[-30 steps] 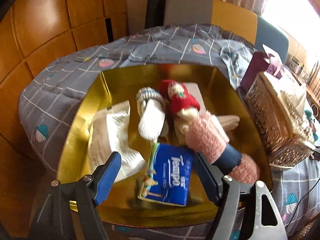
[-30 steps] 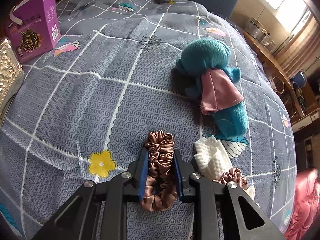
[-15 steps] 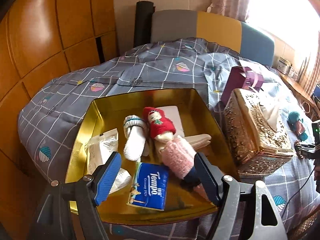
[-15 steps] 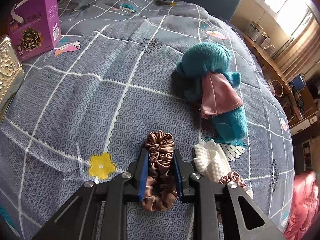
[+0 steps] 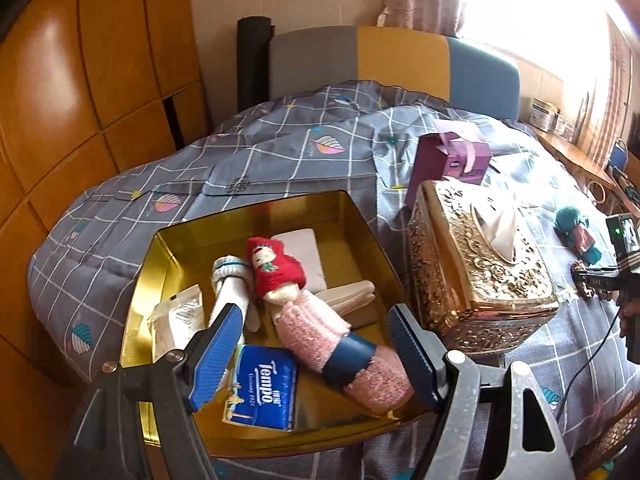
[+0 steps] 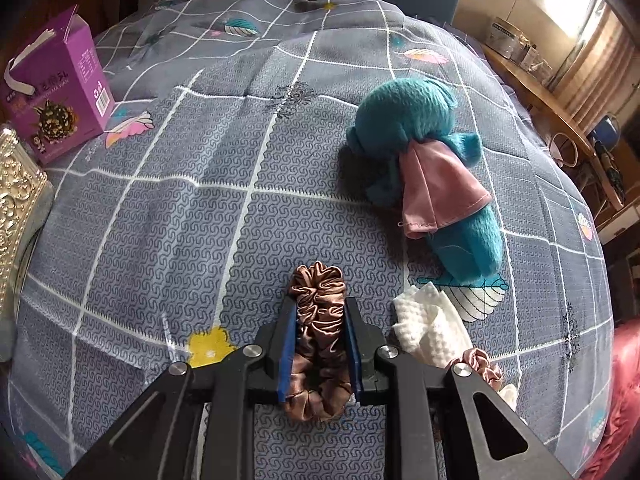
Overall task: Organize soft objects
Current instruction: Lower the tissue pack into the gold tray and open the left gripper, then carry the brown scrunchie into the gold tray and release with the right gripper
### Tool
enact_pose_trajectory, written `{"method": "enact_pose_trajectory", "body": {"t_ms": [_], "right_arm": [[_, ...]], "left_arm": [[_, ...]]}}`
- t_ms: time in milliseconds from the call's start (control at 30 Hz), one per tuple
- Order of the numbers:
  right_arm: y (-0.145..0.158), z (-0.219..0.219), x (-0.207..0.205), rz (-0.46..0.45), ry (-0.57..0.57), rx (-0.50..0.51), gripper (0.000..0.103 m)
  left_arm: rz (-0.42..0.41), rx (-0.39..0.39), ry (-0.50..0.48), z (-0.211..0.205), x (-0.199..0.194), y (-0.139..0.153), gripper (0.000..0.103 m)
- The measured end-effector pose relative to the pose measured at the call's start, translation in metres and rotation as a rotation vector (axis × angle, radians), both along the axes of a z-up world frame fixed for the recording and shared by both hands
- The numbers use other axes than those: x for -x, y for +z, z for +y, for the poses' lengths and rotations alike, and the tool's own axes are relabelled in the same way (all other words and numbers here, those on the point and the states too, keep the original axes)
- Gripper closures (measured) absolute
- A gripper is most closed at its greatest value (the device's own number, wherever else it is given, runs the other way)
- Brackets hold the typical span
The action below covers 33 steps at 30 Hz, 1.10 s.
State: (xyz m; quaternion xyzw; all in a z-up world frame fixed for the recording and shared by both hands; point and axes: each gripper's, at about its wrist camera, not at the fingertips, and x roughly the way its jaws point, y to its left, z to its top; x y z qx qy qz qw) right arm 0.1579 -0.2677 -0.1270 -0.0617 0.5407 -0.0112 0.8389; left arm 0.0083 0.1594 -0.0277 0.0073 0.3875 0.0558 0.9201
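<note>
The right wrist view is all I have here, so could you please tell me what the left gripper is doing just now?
Observer: The left gripper is open with nothing between its fingers, above a gold tin tray on the bed.
Operator: Thank you. What is in that tray?
Observer: A pink fuzzy sock with a navy band, a red doll sock, a white sock, a blue Tempo tissue pack and a clear plastic packet.
Operator: Is there bare tray floor for the brown scrunchie I am holding?
Observer: Yes, bare gold shows in the far left corner, behind the white sock.
</note>
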Motion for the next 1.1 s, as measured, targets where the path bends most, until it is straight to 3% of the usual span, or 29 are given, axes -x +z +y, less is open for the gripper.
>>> {"method": "enact_pose_trajectory", "body": {"t_ms": [267,667,867,1100], "right_arm": [[-0.001,-0.009,-0.013,-0.002,-0.008,-0.006,0.081],[-0.008,0.008,0.003,0.001,-0.055,-0.003,0.080],[0.004,0.006,-0.010,0.033,-0.134,-0.043,0.081],[0.038,0.026,-0.035,0.007,-0.116,-0.082,0.081]], "left_arm": [[0.002,0.007,-0.031,-0.005,0.002,-0.004,0.027],[0.004,0.038,-0.074,0.000,0.008,-0.010,0.027],[0.005,0.060,-0.082,0.004,0.008,-0.012,0.027],[0.016,0.083,-0.086,0.009,0.010,-0.017,0.027]]}}
